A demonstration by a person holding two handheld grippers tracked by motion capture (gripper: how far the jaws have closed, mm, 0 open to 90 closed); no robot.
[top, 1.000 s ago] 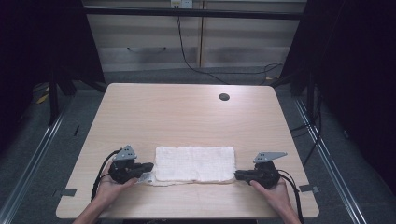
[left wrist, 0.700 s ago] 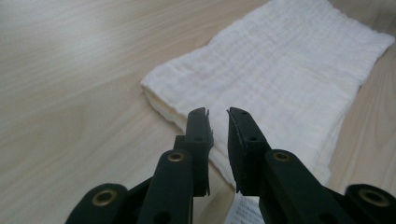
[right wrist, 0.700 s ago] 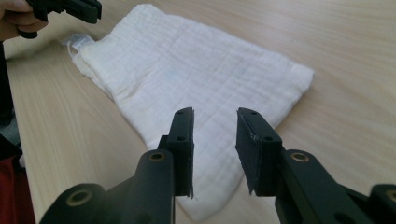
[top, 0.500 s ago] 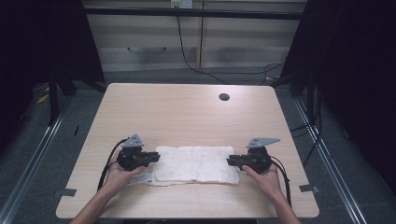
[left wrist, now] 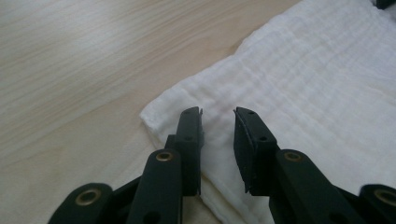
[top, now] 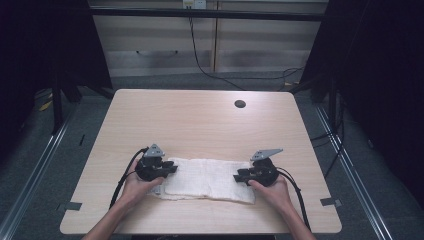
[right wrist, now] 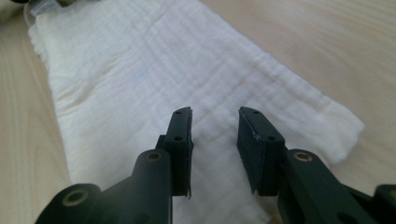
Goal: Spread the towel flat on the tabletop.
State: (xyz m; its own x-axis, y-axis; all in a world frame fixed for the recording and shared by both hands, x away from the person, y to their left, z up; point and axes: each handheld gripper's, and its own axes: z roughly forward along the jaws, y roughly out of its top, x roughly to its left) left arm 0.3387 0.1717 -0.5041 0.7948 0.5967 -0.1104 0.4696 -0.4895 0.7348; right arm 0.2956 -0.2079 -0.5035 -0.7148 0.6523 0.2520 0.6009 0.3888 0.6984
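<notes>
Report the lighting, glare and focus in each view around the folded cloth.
High view: table evenly lit, surroundings dark, white cloth soft but readable. Left gripper view: pale glare on the wood at upper left, cloth weave sharp, near fingers slightly soft. Right gripper view: cloth bright, nearly washed out at far end.

- Upper and middle table (top: 200,125) is bare wood, open to pass across.
- Small dark round hole (top: 240,104) at upper right of the tabletop lies flush.
- Folded white cloth (top: 210,177) lies flat at lower centre between left gripper (top: 172,169) and right gripper (top: 237,176).
</notes>
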